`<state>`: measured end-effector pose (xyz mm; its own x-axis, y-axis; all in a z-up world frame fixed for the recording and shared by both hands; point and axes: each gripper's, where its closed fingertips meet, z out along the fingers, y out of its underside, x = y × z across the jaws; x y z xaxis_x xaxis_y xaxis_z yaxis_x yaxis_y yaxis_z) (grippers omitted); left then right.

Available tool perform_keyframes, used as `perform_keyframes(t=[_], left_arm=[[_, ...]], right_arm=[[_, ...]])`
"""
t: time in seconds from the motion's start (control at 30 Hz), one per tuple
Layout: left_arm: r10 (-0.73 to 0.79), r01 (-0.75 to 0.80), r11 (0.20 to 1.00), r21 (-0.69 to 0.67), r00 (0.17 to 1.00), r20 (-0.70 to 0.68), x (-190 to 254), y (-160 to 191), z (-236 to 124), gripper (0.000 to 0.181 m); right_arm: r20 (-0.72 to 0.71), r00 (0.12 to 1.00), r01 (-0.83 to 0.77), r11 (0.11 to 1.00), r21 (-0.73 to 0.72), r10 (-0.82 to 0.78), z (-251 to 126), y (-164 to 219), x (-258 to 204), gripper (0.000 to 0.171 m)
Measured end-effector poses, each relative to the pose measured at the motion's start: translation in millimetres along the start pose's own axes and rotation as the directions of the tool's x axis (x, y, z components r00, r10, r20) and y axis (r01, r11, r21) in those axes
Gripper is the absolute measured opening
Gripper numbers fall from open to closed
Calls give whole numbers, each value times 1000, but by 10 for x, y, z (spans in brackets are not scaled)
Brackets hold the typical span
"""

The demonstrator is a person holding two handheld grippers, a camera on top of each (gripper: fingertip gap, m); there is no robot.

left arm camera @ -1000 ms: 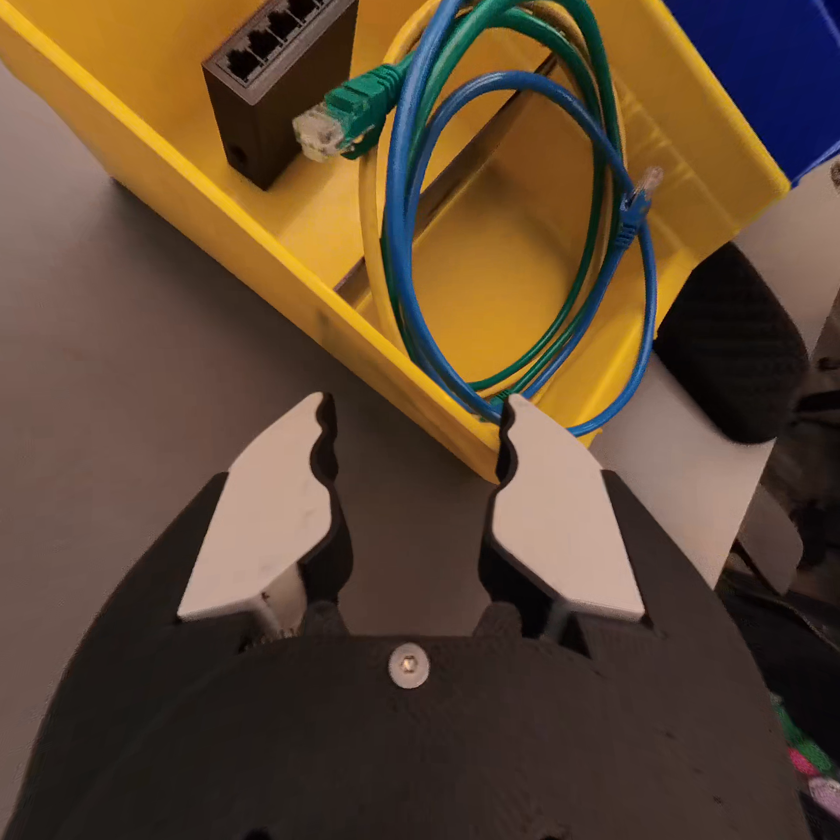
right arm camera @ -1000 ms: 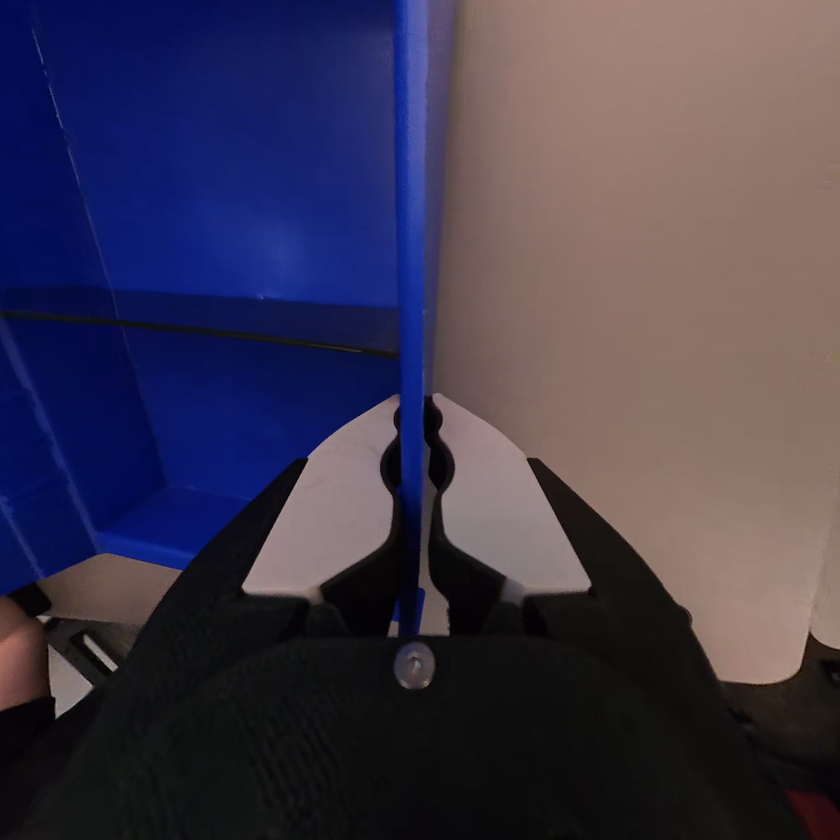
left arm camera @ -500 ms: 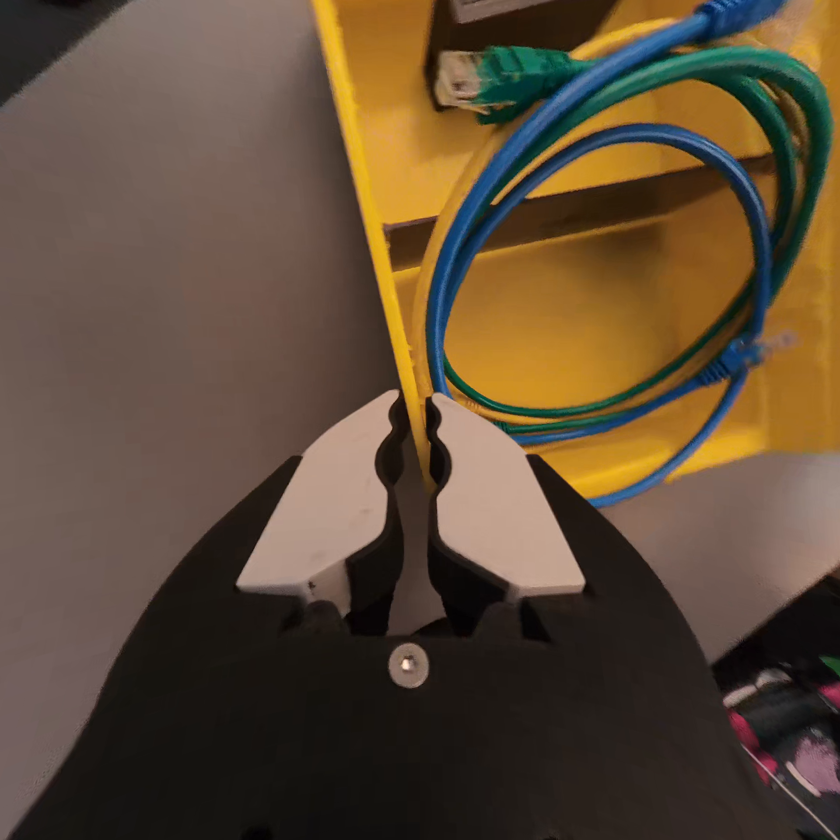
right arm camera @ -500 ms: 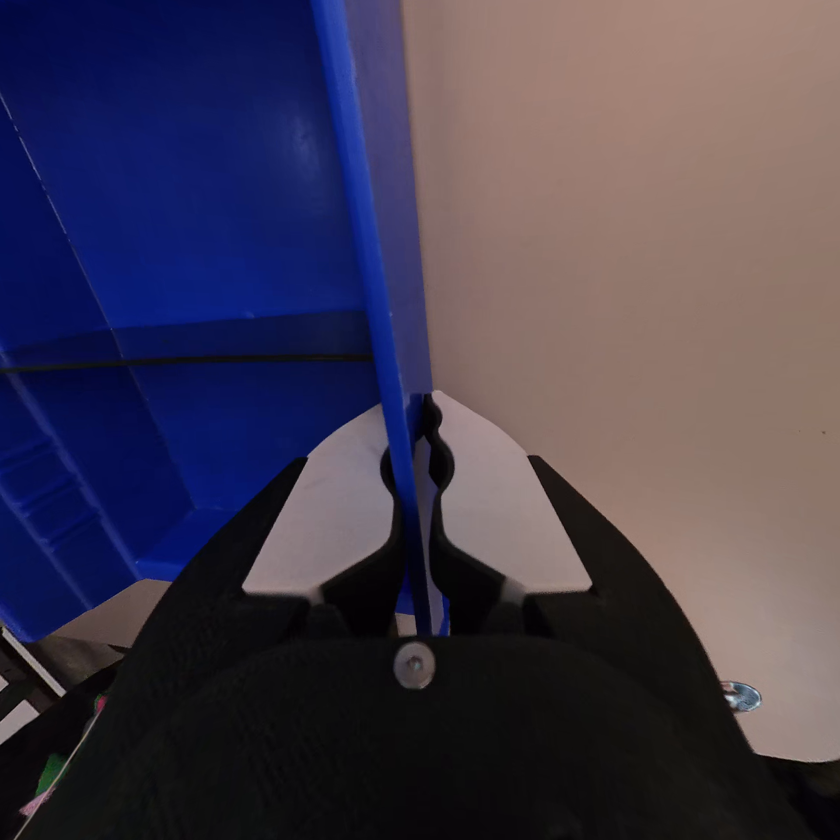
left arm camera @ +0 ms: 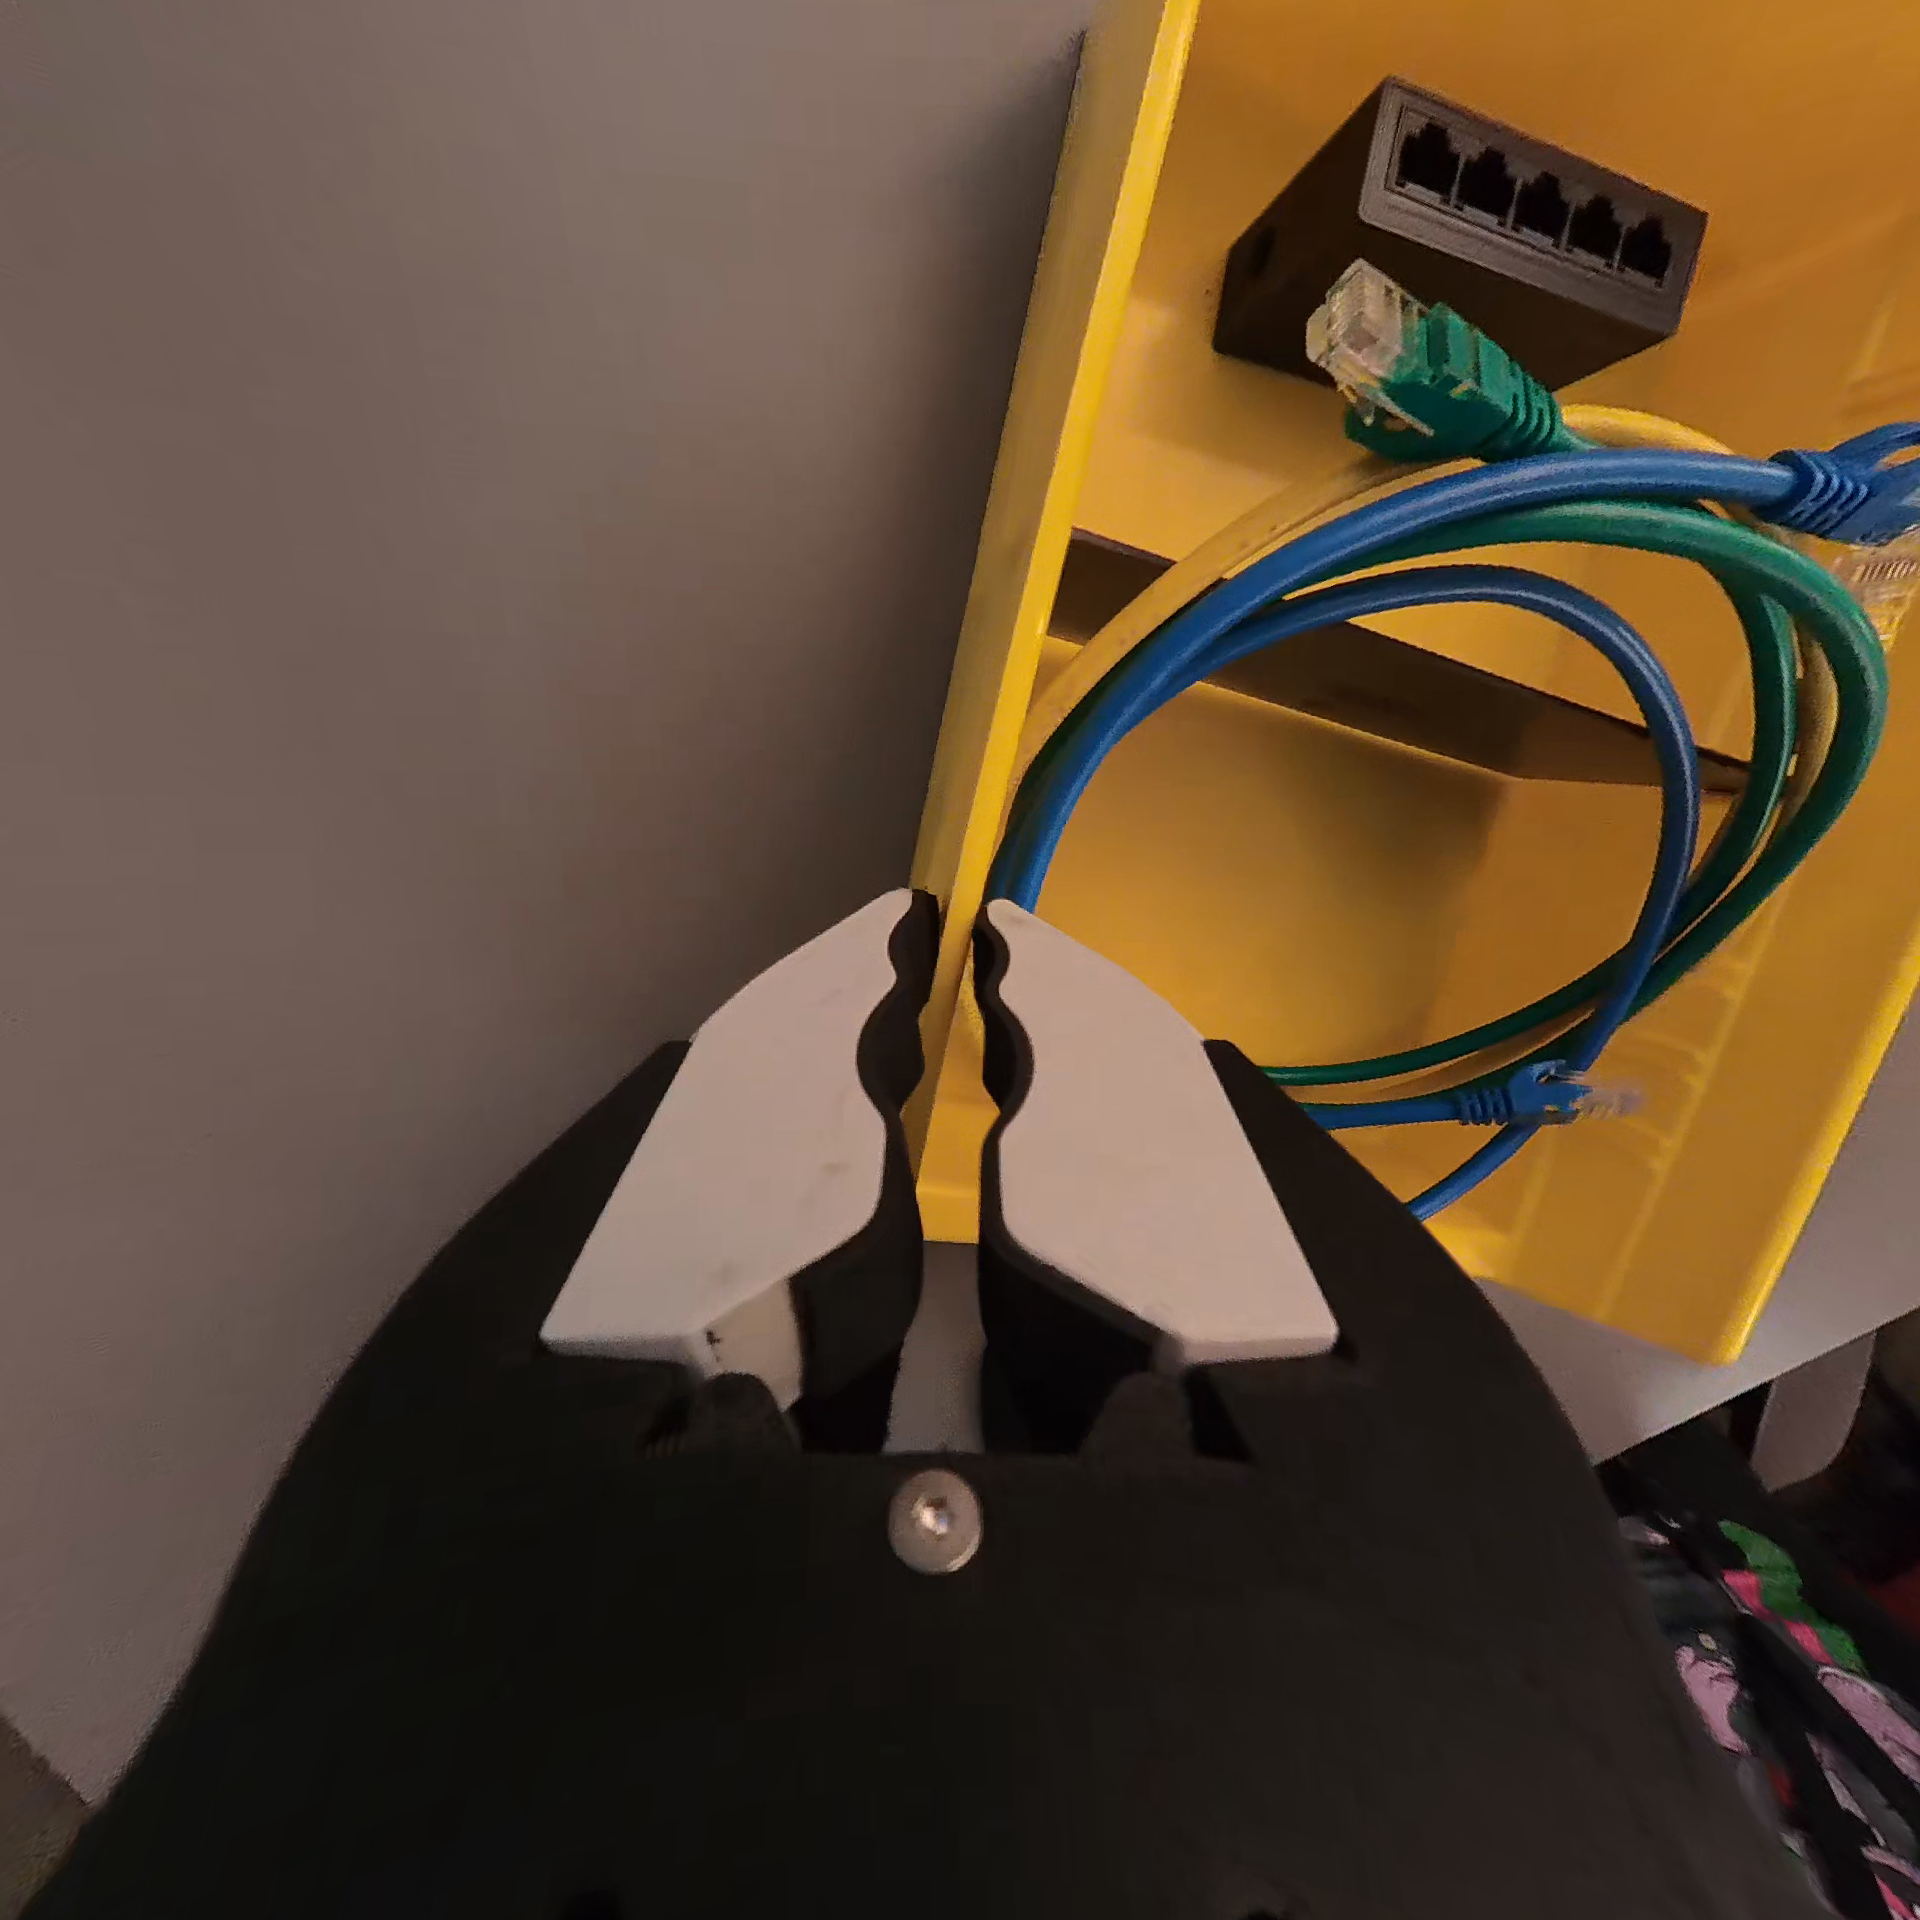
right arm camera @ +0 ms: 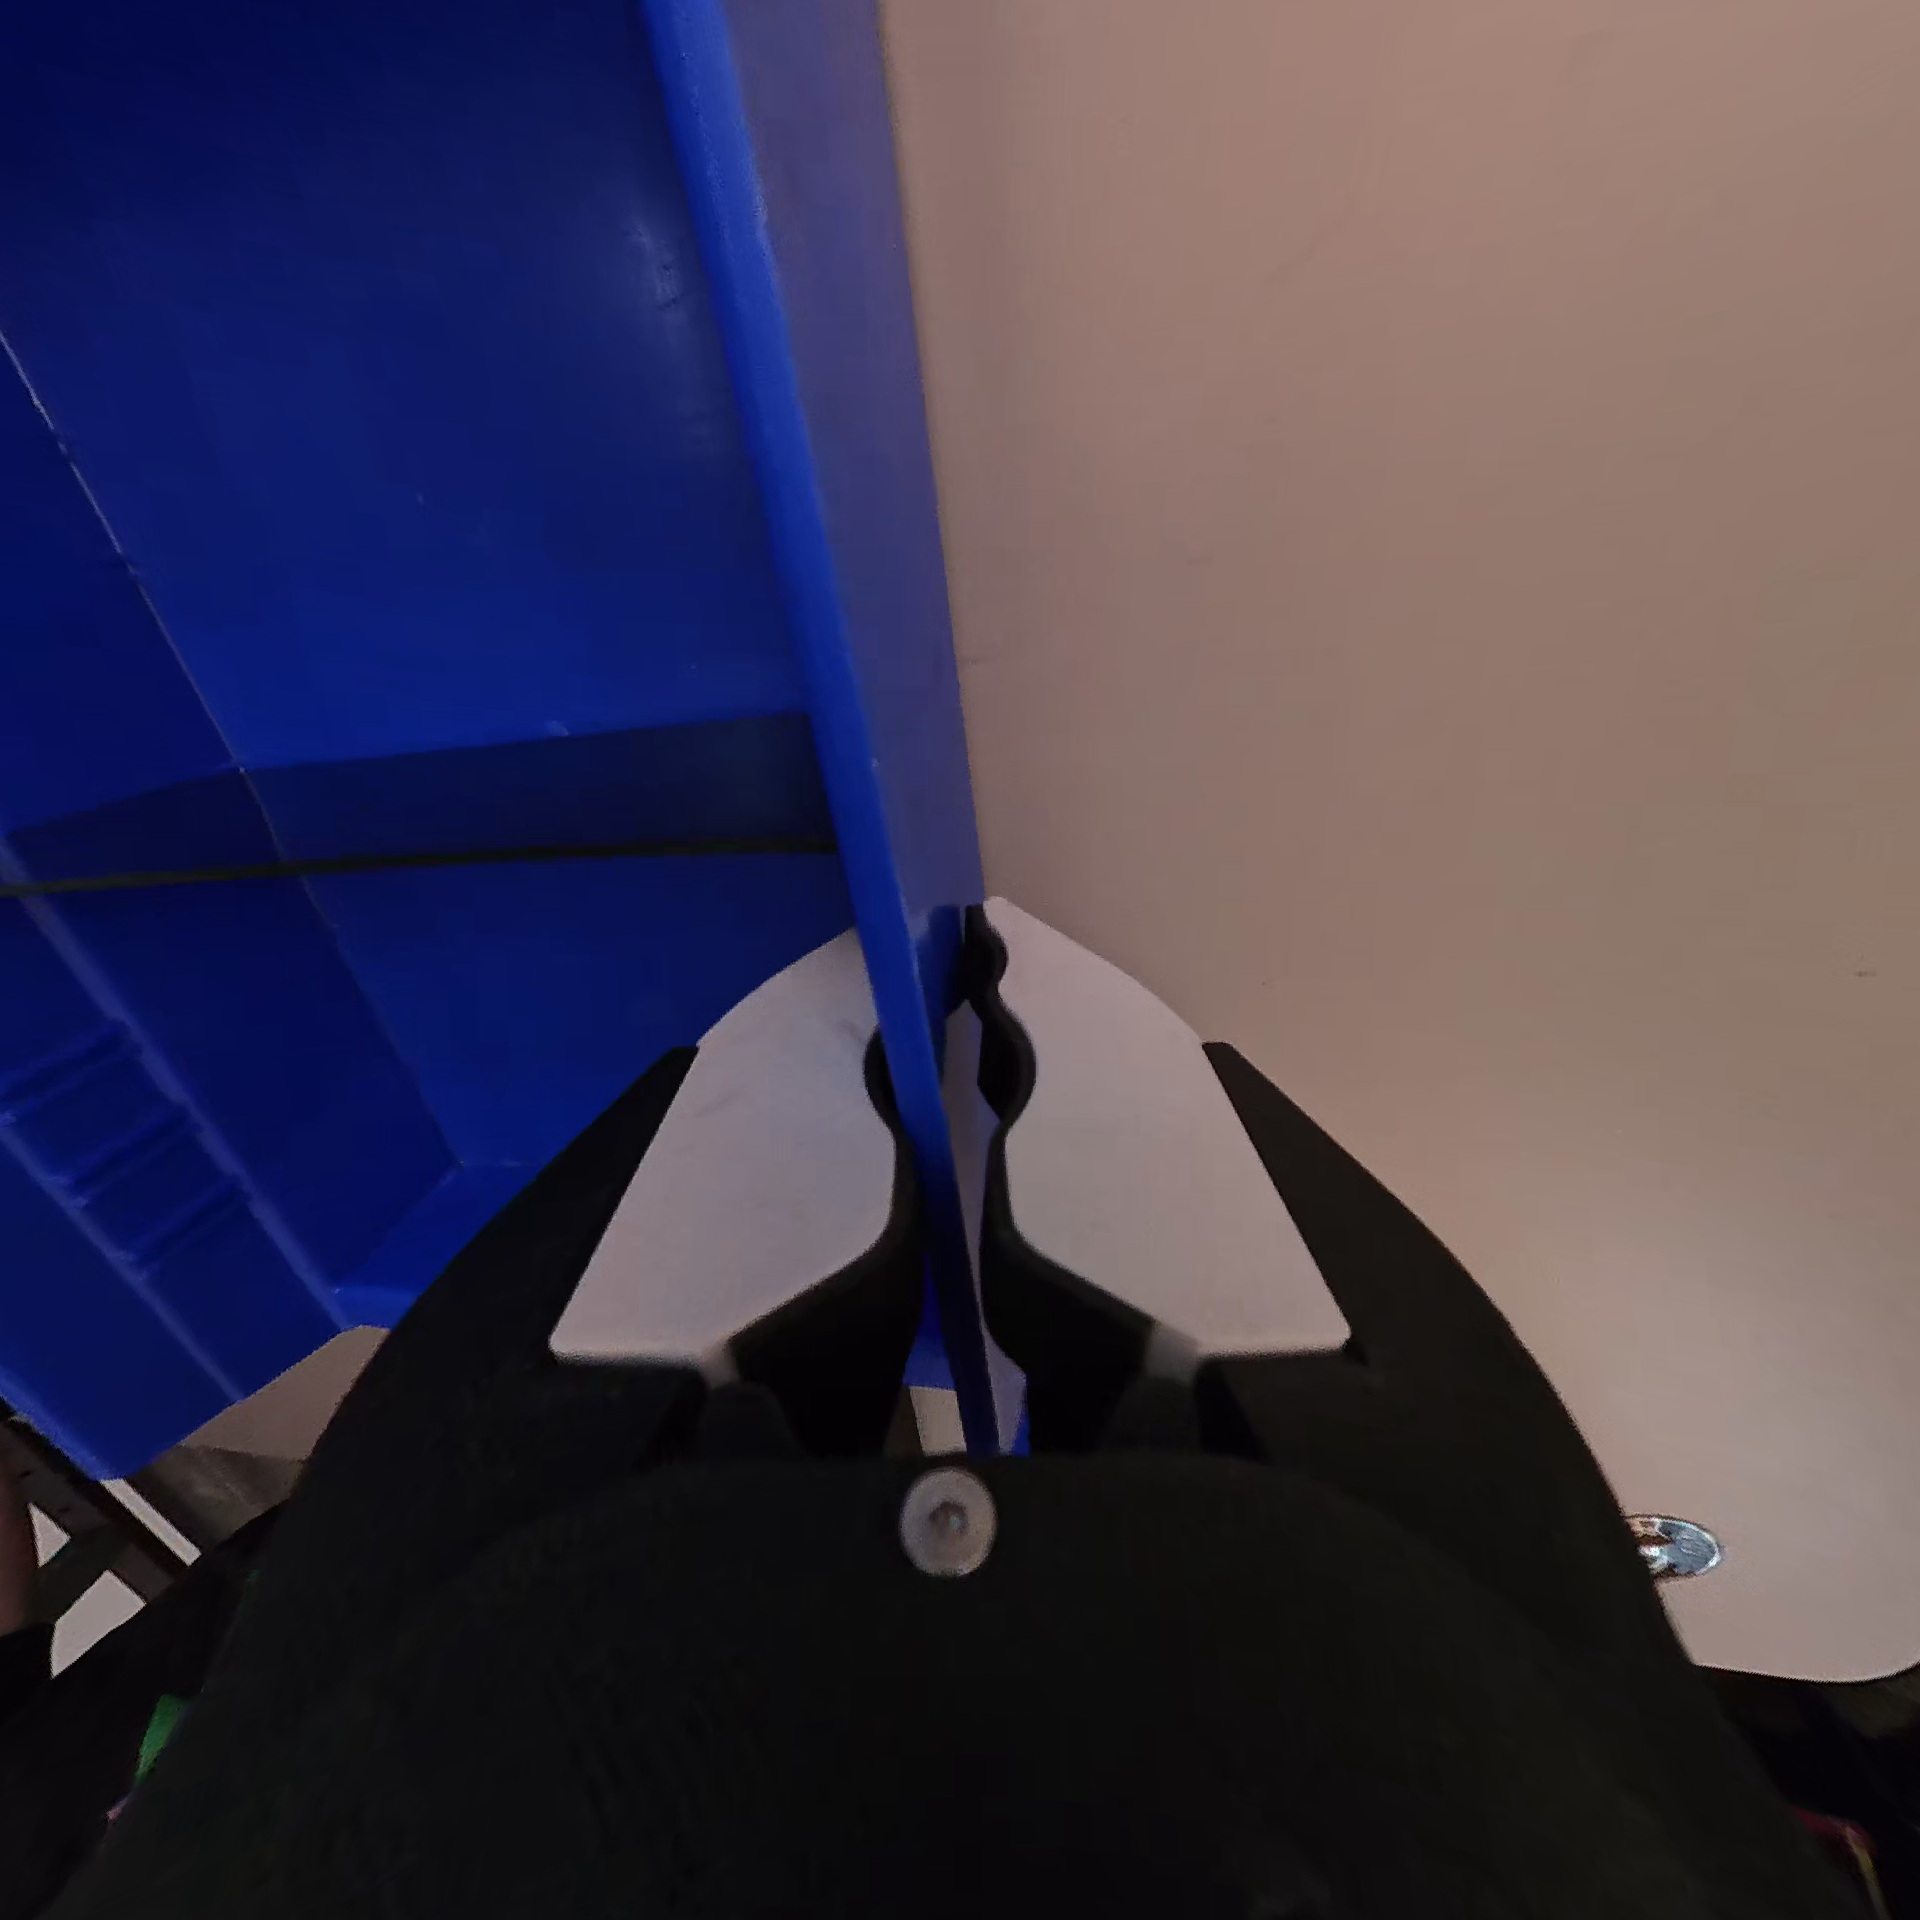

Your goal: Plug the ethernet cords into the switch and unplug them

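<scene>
Fingers (left arm camera: 810, 1091) pinch yellow bin (left arm camera: 1049, 499) wall; switch (left arm camera: 1455, 239) beyond.

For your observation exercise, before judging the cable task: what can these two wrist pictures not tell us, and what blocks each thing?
- Blue cord: its upper plug leaves the left wrist view's right edge.
- Yellow cord: its ends lie buried under the other loops.
- Switch: its back is out of sight.
- Yellow bin: cut off at the top.
- Blue bin: in the right wrist view, the right gripper covers its near corner.
</scene>
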<state>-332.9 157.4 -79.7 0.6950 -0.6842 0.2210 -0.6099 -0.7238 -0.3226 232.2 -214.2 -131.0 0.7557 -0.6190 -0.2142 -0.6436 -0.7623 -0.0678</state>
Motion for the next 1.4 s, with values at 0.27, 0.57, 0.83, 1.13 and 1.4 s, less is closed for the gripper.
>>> perform_keyframes(t=[0.27,0.57,0.83,1.13,1.4], left_arm=[[-216,219,971,95,975,-41,-594,198,-226,8],[-401,401,899,176,915,-34,-1071,470,-443,9],[-331,331,942,59,944,-20,-813,612,-414,8],[-327,330,942,55,943,-56,-779,583,-392,8],[-309,310,949,62,950,-38,-802,524,-351,8]], right_arm=[[-3,999,-54,998,44,55,-23,-101,128,9],[-17,988,-154,986,59,155,-29,-145,157,10],[-12,999,-52,999,2,52,-6,-58,23,7],[-49,998,31,999,8,-31,-8,-135,74,7],[-60,994,94,995,12,-93,-5,-212,97,7]])
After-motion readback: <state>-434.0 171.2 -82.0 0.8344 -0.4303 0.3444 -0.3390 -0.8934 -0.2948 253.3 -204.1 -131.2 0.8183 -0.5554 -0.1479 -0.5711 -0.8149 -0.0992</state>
